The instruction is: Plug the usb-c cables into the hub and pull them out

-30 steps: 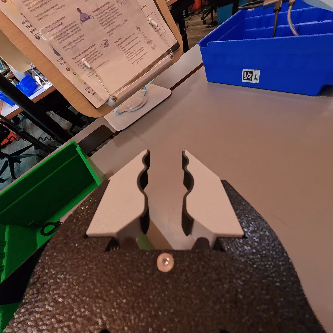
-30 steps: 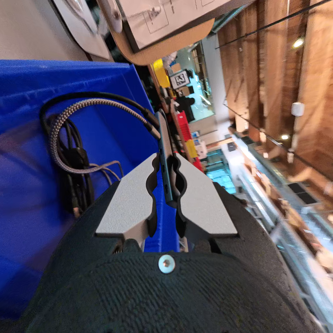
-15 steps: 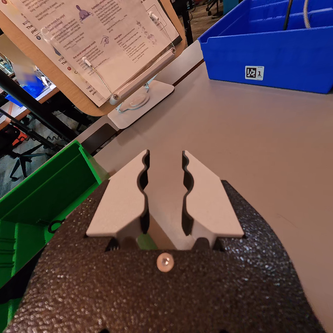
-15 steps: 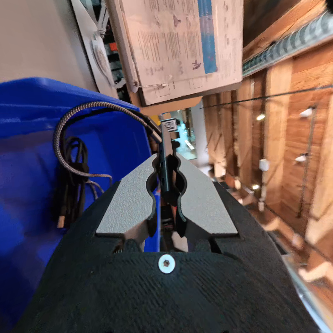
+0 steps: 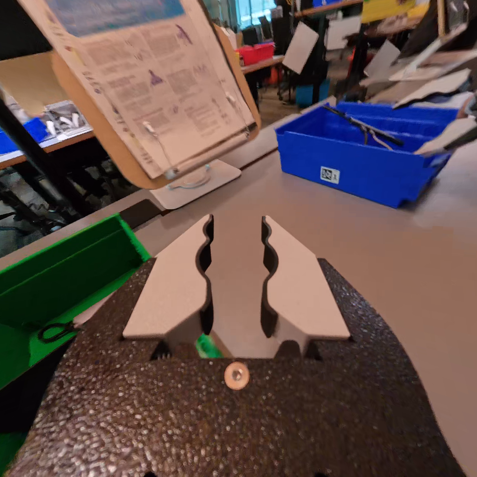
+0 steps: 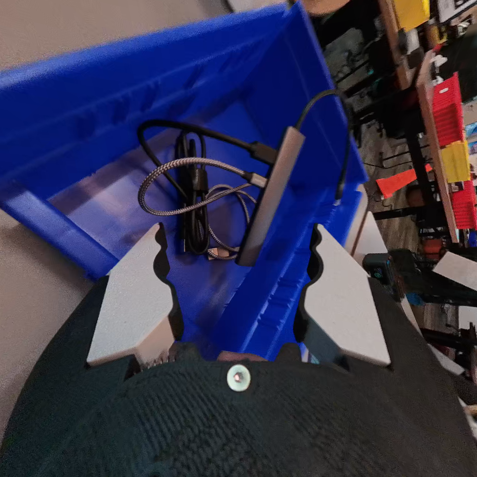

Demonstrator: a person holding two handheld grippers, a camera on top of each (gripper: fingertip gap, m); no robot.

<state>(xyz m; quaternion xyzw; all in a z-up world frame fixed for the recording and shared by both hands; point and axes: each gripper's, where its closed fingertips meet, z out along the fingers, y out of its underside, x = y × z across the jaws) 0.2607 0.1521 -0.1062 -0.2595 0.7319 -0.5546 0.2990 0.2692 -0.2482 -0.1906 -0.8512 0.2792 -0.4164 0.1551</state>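
A slim grey USB hub [image 6: 273, 191] lies tilted in the blue bin [image 6: 129, 85], resting against its right wall. A black cable [image 6: 196, 131] and a braided grey cable [image 6: 180, 165] are plugged into the hub's side, with their coils on the bin floor. The hub's own black tail [image 6: 343, 144] loops over the bin rim. My right gripper [image 6: 238, 229] is wide open and empty, just above the hub's near end. My left gripper [image 5: 237, 224] is open and empty over the bare table. In the left wrist view the blue bin [image 5: 361, 167] stands far right, with the hub [image 5: 361, 124] inside.
A green bin [image 5: 64, 271] sits close on the left, with a small black loop [image 5: 54, 333] inside. A paper on a wooden document stand [image 5: 154, 103] rises at the table's back edge. Grey table [image 5: 335, 245] lies between the bins. The left gripper's tips are roughly 40 centimeters from the right gripper's. The slim grey USB hub [image 6: 273, 191] lies around 4 centimeters away from my right fingertips.
My right gripper was shut on the hub and has opened wide. The hub now lies in the blue bin. The left gripper has tilted up and stays open.
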